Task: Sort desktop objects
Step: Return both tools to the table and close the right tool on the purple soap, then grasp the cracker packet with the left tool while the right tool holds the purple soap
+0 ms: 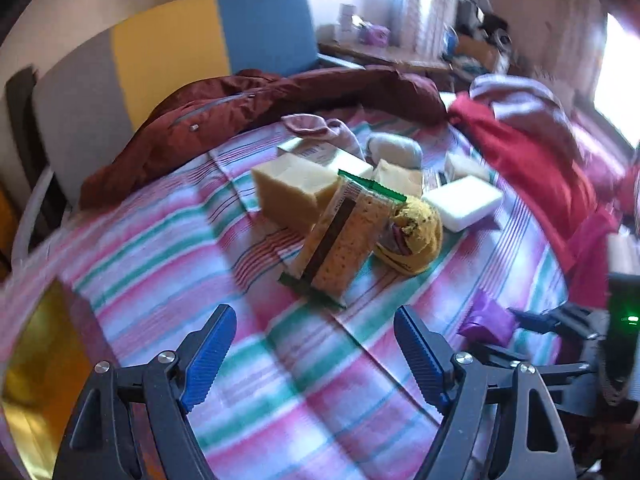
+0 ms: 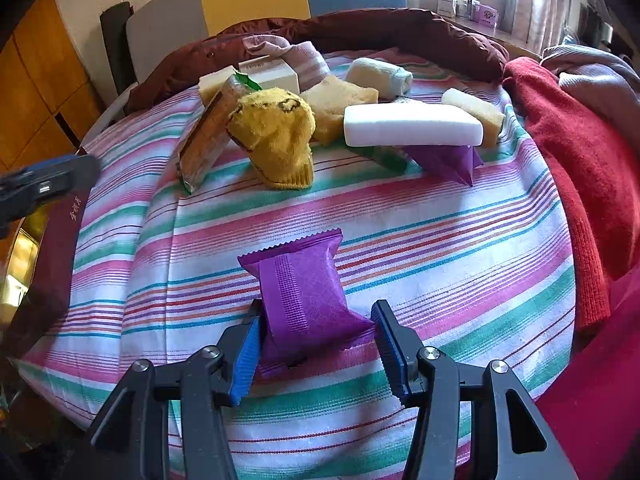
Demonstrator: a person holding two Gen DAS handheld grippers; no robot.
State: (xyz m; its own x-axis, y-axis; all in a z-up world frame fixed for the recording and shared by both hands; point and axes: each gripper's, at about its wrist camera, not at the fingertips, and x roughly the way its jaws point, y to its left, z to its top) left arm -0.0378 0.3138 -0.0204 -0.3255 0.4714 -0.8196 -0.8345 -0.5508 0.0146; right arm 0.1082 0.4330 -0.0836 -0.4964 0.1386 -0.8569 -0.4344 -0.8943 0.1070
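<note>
Right gripper [image 2: 316, 326]: blue pads closed on the near end of a purple snack packet [image 2: 302, 292], packet's far end pointing toward the middle of the striped cloth [image 2: 440, 240], near its front edge. Left gripper [image 1: 316, 340]: jaws wide apart, nothing between them, hanging over the cloth's front part, short of the pile.

Toward the cloth's far edge, a cluster: green-edged cracker pack [image 2: 208, 128] leaning against a yellow sock [image 2: 276, 136]; white block [image 2: 412, 124] resting on a second purple packet [image 2: 448, 160]; behind these a tan sponge [image 2: 340, 100], a rolled pale towel [image 2: 380, 74], a cream box [image 2: 272, 74].

Along the far edge, a maroon jacket [image 2: 400, 36]; at the right edge, a red sweater [image 2: 580, 160].
</note>
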